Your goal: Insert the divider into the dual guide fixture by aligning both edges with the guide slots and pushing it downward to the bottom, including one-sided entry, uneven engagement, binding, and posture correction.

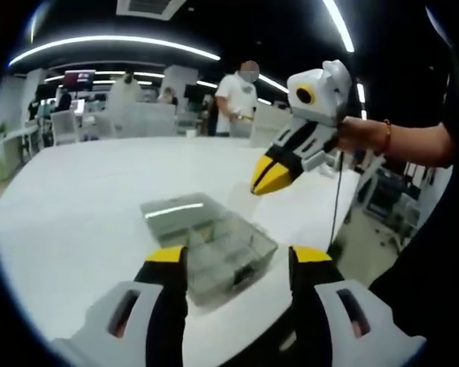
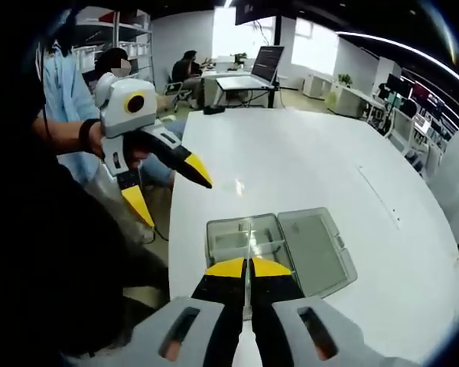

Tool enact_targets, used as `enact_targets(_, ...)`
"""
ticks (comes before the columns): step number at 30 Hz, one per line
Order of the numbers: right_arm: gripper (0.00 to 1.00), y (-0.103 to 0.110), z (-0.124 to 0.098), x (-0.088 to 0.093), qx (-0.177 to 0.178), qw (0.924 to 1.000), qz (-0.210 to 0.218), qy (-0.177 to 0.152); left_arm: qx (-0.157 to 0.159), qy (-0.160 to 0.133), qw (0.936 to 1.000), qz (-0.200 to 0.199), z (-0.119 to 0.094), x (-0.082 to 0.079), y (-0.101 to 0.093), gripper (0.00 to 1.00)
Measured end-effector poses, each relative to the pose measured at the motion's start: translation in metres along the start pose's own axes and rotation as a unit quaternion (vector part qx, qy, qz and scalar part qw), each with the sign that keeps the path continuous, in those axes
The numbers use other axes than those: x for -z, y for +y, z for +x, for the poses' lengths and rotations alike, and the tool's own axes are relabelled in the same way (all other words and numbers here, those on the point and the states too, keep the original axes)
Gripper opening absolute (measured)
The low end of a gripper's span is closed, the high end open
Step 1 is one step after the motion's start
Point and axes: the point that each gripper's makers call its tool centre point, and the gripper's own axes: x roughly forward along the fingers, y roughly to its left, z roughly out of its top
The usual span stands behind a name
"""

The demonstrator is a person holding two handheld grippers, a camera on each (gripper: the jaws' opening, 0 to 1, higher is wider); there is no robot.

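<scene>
A clear plastic compartment box [image 1: 222,248] lies on the white table [image 1: 84,191] with its lid [image 1: 176,208] swung open. My left gripper [image 1: 237,258] is open, its yellow tips on either side of the box's near end and apart from it. My right gripper [image 1: 269,177] hovers above and beyond the box, jaws together. In the right gripper view the right gripper [image 2: 247,267] is shut on a thin clear divider [image 2: 249,233], seen edge-on over the box [image 2: 241,241]. There the left gripper [image 2: 171,196] hangs open to the left, off the table edge.
The open lid [image 2: 315,246] lies flat to the right of the box. The table edge [image 2: 182,252] runs close beside the box. A person [image 1: 236,103] stands beyond the far side of the table, with desks and chairs [image 1: 65,126] behind.
</scene>
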Motion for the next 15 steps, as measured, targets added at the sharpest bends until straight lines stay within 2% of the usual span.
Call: enact_targets(15,0.0,-0.007,0.016,0.014,-0.021,0.9996,-0.006,0.018,-0.001,-0.009,0.9999,-0.011,0.01,-0.003,0.006,0.64)
